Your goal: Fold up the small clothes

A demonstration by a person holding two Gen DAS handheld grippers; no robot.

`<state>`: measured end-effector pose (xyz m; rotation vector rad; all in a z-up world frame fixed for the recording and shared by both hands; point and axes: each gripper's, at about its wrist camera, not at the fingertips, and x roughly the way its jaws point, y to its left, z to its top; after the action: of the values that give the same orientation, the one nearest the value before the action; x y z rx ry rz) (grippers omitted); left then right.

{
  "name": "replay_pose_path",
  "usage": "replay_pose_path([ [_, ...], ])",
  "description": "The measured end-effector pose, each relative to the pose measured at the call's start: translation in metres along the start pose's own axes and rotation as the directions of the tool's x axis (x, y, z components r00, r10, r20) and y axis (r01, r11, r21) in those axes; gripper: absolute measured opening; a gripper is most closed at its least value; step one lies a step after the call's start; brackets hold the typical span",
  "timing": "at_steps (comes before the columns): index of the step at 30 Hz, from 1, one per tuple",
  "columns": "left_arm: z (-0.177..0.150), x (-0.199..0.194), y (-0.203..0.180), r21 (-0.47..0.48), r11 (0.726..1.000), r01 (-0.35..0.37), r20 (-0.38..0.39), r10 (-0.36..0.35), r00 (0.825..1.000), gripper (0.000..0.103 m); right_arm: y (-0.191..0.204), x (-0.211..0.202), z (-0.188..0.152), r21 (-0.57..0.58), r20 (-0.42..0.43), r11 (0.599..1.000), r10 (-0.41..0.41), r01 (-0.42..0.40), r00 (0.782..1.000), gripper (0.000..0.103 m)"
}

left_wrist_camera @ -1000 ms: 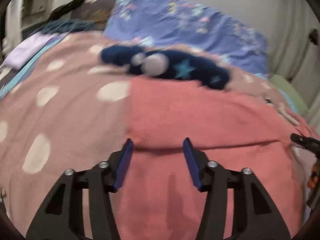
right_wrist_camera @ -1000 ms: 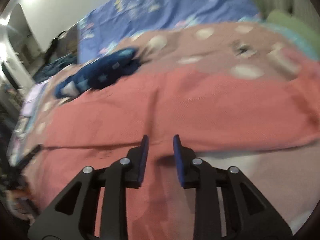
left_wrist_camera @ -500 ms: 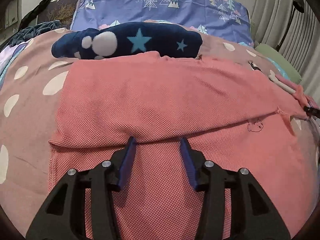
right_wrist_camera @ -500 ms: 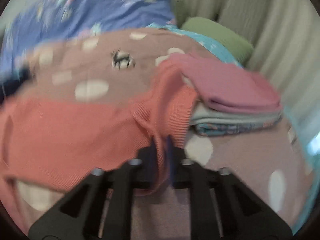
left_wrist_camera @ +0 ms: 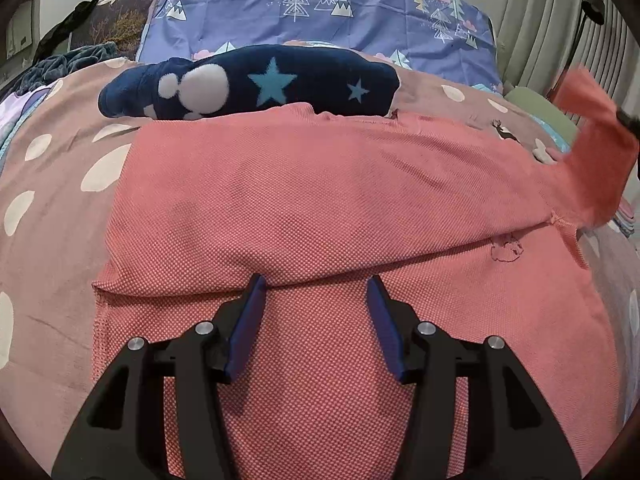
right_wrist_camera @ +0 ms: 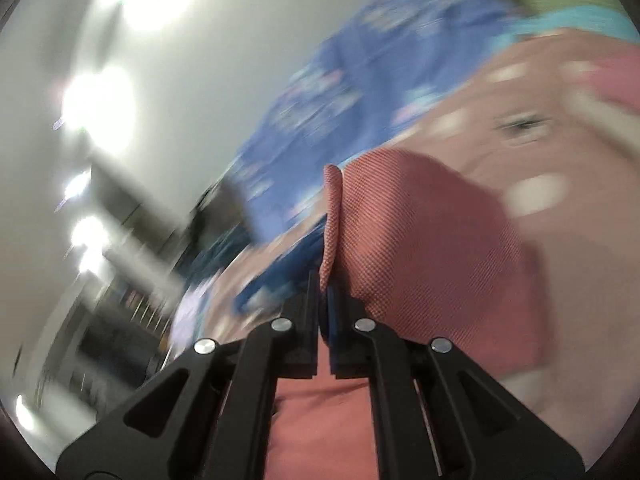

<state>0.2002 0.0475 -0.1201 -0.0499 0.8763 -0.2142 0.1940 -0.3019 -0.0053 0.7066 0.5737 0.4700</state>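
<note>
— Since the red shirt (left_wrist_camera: 320,200) already has one long side flap laid over its middle, how far along would you call this fold?

— Early, I'd judge. It lies flat on the spotted bedspread (left_wrist_camera: 52,208), with one crease running across it just ahead of the left gripper (left_wrist_camera: 316,292). One end, at the right of that view, is lifted off the bed.

— Lifted by what?

— The right gripper (right_wrist_camera: 324,284). Its fingers are pressed together on a bunched edge of the red cloth, which stands up between them and drapes away to the right.

— And the left one?

— Its jaws are opening, with nothing pinched; the fingertips (left_wrist_camera: 256,284) sit at the crease, over the cloth.

— What's left, then?

— Probably bringing that raised end across, then folding the shirt shorter. A stack of folded clothes (left_wrist_camera: 626,220) shows at the far right edge; a dark blue starred garment (left_wrist_camera: 256,84) lies just behind the shirt, near the patterned pillow (left_wrist_camera: 320,8).
</note>
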Motion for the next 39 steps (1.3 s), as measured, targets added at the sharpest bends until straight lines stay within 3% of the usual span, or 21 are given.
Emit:
replay_pose_path([
  [2,0.000,0.000,0.002,-0.009,1.000,0.012,0.003,-0.012,1.000,0.054,0.022,0.034,-0.027,-0.071,-0.117,0.996,0.039,-0.048,0.992,0.004],
  [4,0.000,-0.001,0.004,-0.021,0.999,0.029,0.006,-0.028,1.000,0.055,0.029,0.068,-0.057,-0.139,-0.233,0.990,-0.025,-0.008,0.972,0.008],
  [7,-0.001,-0.003,0.011,-0.055,0.995,0.083,0.016,-0.082,0.997,0.057,0.015,0.099,-0.093,-0.182,-0.339,0.979,-0.145,0.087,0.929,0.009],
  [9,0.000,-0.005,0.017,-0.088,0.988,0.125,0.027,-0.123,0.992,0.057,-0.002,0.105,-0.105,-0.167,-0.363,0.978,-0.182,0.128,0.914,0.009],
  [12,0.000,-0.012,0.023,-0.152,0.961,0.232,0.043,-0.228,0.973,0.057,-0.009,0.093,-0.120,-0.144,-0.342,0.983,-0.160,0.116,0.926,0.009],
  [15,-0.001,-0.011,0.017,-0.195,0.920,0.340,0.028,-0.341,0.940,0.057,-0.005,0.096,-0.121,-0.169,-0.329,0.979,-0.163,0.112,0.930,0.010],
  [21,-0.001,-0.004,-0.002,-0.167,0.933,0.318,0.003,-0.322,0.947,0.062,-0.005,0.086,-0.130,-0.165,-0.322,0.980,-0.157,0.109,0.934,0.012],
  [22,-0.001,-0.003,-0.004,-0.162,0.937,0.310,0.001,-0.314,0.949,0.052,-0.006,0.087,-0.129,-0.158,-0.322,0.982,-0.152,0.105,0.934,0.012],
  [23,0.000,-0.002,-0.009,-0.148,0.945,0.293,-0.008,-0.297,0.955,0.022,-0.007,0.081,-0.131,-0.155,-0.322,0.983,-0.148,0.103,0.935,0.012],
  [24,0.001,-0.001,-0.011,-0.138,0.950,0.281,-0.024,-0.287,0.958,0.004,-0.008,0.081,-0.130,-0.153,-0.321,0.983,-0.145,0.100,0.936,0.012],
  [28,0.015,-0.020,-0.024,-0.093,0.951,0.293,0.021,-0.293,0.956,0.002,-0.004,0.067,-0.133,-0.153,-0.296,0.985,-0.122,0.079,0.947,0.020],
  [29,0.022,-0.028,-0.027,-0.074,0.953,0.294,0.043,-0.291,0.956,0.002,-0.001,0.063,-0.132,-0.152,-0.283,0.987,-0.101,0.059,0.954,0.031],
  [30,0.032,-0.039,-0.030,-0.045,0.956,0.289,0.070,-0.286,0.956,0.002,0.002,0.059,-0.130,-0.152,-0.273,0.988,-0.080,0.039,0.959,0.035],
  [33,0.069,-0.068,-0.035,0.047,0.969,0.242,0.144,-0.246,0.959,0.002,0.016,0.051,-0.121,-0.179,-0.250,0.984,-0.031,-0.015,0.968,0.035],
  [36,0.104,-0.086,-0.032,0.111,0.983,0.148,0.201,-0.168,0.965,0.003,0.022,0.050,-0.105,-0.228,-0.201,0.972,-0.101,0.054,0.974,0.037],
  [39,0.120,-0.087,-0.011,0.111,0.993,0.046,0.215,-0.070,0.974,0.003,0.009,0.057,-0.096,-0.167,-0.149,0.974,-0.178,0.153,0.973,0.057],
])
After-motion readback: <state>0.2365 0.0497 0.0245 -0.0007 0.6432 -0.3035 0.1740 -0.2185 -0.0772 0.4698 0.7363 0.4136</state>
